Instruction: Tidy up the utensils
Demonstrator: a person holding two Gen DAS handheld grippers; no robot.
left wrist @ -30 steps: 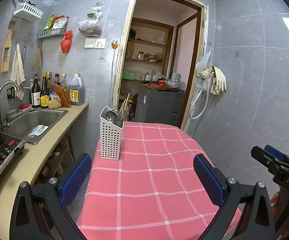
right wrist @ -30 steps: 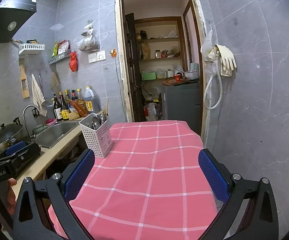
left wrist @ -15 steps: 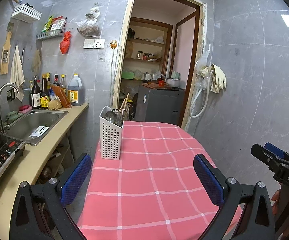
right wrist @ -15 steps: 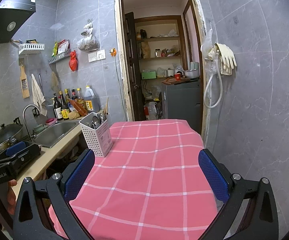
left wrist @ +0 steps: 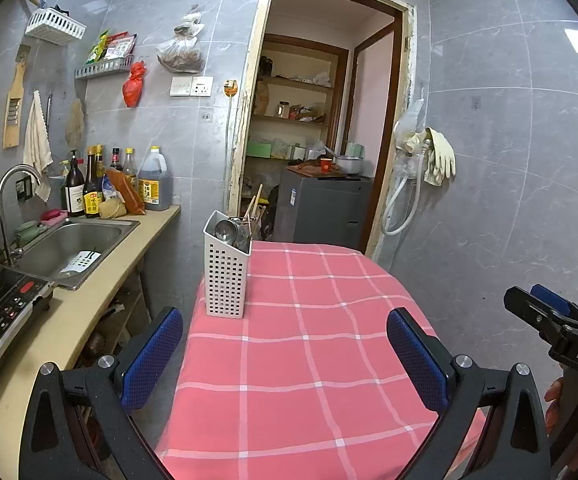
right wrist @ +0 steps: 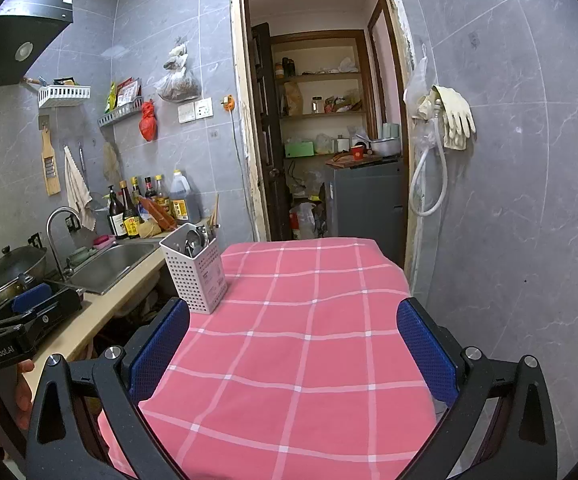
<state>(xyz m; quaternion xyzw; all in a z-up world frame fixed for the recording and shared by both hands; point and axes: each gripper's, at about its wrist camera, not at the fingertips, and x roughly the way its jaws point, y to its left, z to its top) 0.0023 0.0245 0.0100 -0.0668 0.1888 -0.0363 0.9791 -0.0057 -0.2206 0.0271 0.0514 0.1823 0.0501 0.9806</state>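
Item: caddy [left wrist: 225,276], white, perforated, upright at left edge of bench [left wrist: 309,352], toward far-left corner.
Contents: spoons [left wrist: 225,230] and chopsticks [left wrist: 253,206], standing in caddy; exact count can't tell.
Bench: pink check cloth, no loose utensils seen on it.
Left gripper [left wrist: 285,354]: fingers wide apart, nothing held, over near edge.
Right gripper [right wrist: 293,348]: fingers wide apart, nothing held, over near edge.
Status (est.): utensils all appear stowed; task looks done or nearly so. Left to do: none evident on bench; items in sink [left wrist: 69,248] unclear.
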